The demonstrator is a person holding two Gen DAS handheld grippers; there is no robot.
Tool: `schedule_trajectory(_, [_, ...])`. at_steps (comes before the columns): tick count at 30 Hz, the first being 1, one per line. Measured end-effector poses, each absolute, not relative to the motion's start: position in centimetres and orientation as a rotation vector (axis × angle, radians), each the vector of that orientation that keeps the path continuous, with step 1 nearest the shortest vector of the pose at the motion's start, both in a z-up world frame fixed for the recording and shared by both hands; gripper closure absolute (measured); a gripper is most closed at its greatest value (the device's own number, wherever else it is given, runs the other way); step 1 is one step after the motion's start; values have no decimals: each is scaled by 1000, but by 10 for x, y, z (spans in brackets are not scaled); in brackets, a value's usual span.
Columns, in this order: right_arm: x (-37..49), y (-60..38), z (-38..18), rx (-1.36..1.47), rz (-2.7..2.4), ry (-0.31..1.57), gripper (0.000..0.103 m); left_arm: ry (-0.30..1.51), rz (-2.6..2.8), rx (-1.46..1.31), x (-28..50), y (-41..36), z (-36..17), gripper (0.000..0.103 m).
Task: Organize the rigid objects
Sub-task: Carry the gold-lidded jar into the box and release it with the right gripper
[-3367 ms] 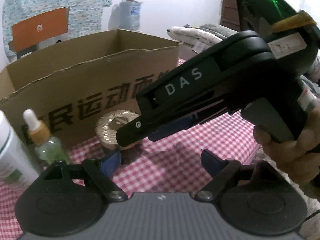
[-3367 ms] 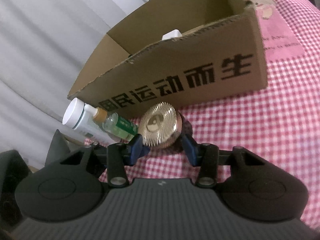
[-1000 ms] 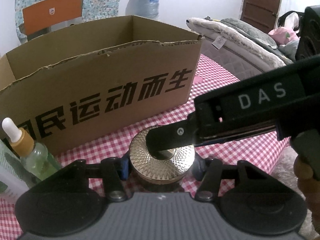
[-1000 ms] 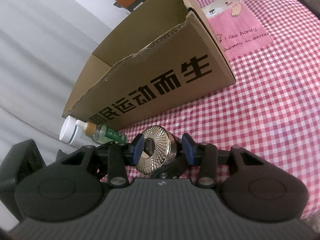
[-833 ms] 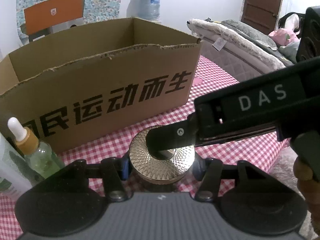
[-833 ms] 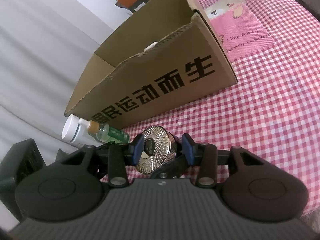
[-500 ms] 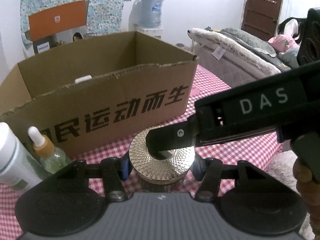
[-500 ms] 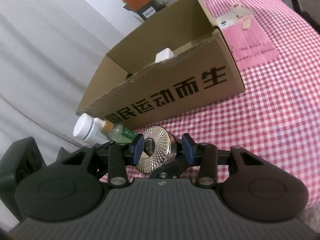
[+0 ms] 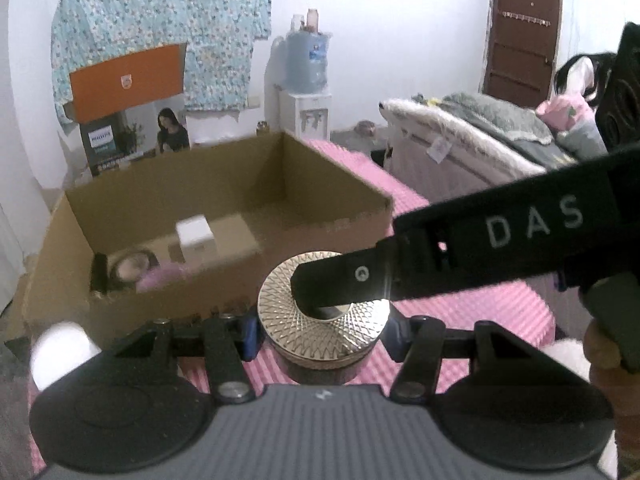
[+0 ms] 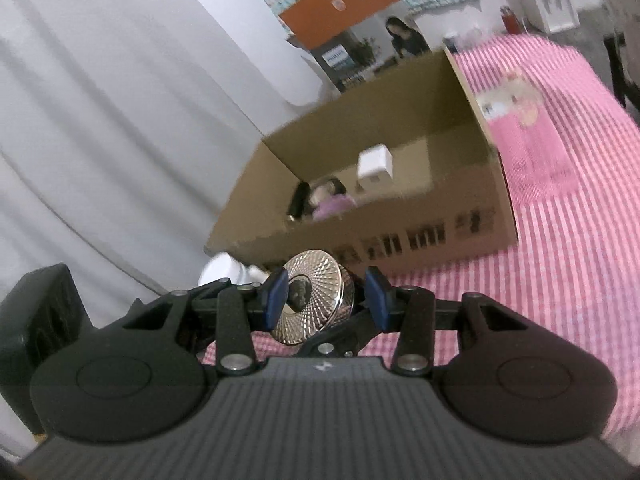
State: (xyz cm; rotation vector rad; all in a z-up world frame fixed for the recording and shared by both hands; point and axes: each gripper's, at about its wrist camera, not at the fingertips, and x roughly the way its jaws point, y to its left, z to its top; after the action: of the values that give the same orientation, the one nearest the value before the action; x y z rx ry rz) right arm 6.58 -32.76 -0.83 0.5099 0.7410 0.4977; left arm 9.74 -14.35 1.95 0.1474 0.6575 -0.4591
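Gripping one gold-lidded jar (image 9: 324, 312): two claws, left claw (image 9: 320, 328), right claw (image 10: 326, 300).

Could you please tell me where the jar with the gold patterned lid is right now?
The jar is held between both grippers, just in front of the cardboard box's near wall, low and central in the left wrist view.

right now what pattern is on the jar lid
Shiny gold lid with fine crisscross ridges, clearest in left wrist view.

Dim, flat indoor light, no hard shadows. Heavy motion blur smears the cardboard box (image 9: 224, 200) and checked cloth (image 10: 568, 264) in both views; fisheye bends edges, corners vignette black. Small glare on the gold lid (image 9: 320, 320).
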Motion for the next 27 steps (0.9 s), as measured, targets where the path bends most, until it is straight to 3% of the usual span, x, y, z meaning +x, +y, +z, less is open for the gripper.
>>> schedule_trajectory(9, [158, -339, 45, 419, 518, 772, 60, 748, -443, 57, 200, -155, 58, 46])
schedule_trajectory(19, [307, -332, 24, 318, 496, 999, 59, 988, -372, -117, 324, -155, 13, 46])
schedule_trajectory(27, [356, -309, 10, 210, 504, 1057, 58, 1050, -319, -173, 366, -145, -6, 45])
